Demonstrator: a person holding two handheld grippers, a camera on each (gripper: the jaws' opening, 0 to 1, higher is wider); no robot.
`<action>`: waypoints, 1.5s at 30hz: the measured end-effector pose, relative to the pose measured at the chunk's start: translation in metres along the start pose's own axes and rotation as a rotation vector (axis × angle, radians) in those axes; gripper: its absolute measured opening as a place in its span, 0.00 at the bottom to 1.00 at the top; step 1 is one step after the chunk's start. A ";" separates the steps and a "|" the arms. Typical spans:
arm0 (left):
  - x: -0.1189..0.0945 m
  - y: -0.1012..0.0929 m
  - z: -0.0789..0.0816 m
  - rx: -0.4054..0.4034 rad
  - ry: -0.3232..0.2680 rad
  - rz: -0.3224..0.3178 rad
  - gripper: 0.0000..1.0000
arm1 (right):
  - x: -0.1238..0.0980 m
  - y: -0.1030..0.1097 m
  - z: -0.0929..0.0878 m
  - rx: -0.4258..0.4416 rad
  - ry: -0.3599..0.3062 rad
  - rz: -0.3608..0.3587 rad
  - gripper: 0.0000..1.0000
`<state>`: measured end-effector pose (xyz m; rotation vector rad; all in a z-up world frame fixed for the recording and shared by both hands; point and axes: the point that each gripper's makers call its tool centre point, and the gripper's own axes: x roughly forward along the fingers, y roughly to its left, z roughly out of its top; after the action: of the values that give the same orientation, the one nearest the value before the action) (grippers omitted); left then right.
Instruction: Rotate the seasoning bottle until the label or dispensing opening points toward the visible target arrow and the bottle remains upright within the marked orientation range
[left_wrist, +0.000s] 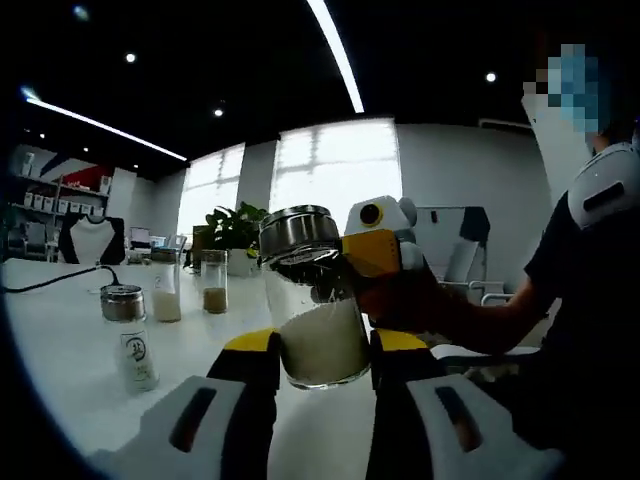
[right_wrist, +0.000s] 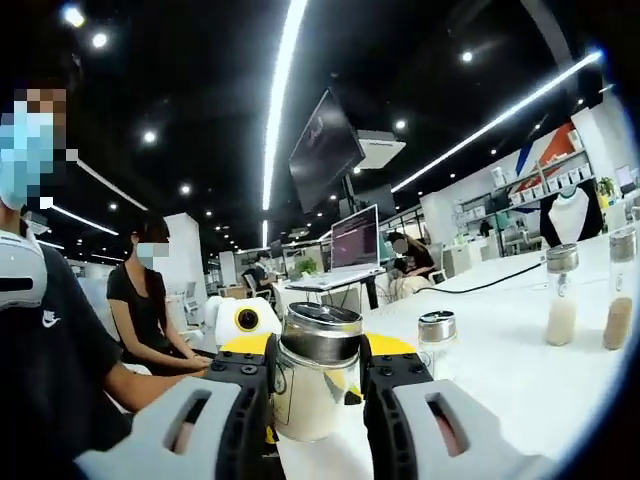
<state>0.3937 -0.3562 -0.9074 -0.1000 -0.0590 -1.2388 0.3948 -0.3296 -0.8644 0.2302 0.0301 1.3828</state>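
Note:
A glass seasoning bottle (left_wrist: 320, 335) with white powder and a steel lid (left_wrist: 298, 232) stands upright, a little tilted, between my left gripper's (left_wrist: 323, 352) jaws, which are shut on its lower body above the white table (left_wrist: 60, 350). My right gripper (left_wrist: 335, 268) comes in from the right and clamps the bottle at the lid. In the right gripper view its jaws (right_wrist: 318, 368) close on the bottle (right_wrist: 312, 395) just under the steel lid (right_wrist: 322, 333), and the left gripper's yellow body (right_wrist: 245, 345) shows behind. I see no arrow or marking.
A small steel-capped shaker (left_wrist: 130, 335) (right_wrist: 437, 335) stands nearby on the table, and two taller bottles (left_wrist: 165, 290) (left_wrist: 215, 287) (right_wrist: 560, 295) (right_wrist: 619, 288) further off. A black cable (left_wrist: 60, 280), a plant (left_wrist: 235, 230) and a laptop (right_wrist: 355, 240) are around. People (right_wrist: 150, 310) sit close by.

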 end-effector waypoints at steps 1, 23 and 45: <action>0.001 -0.002 0.000 0.007 0.002 -0.008 0.38 | 0.000 0.002 -0.001 0.002 0.002 0.008 0.32; 0.005 0.026 -0.021 0.137 0.144 0.164 0.52 | 0.005 -0.020 -0.001 -0.100 0.021 -0.149 0.31; -0.033 0.069 -0.008 0.140 0.177 0.372 1.00 | 0.007 -0.105 -0.022 -0.150 0.146 -0.263 0.31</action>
<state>0.4478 -0.3039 -0.9220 0.1166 0.0266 -0.8644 0.4947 -0.3372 -0.9044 -0.0014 0.0748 1.1309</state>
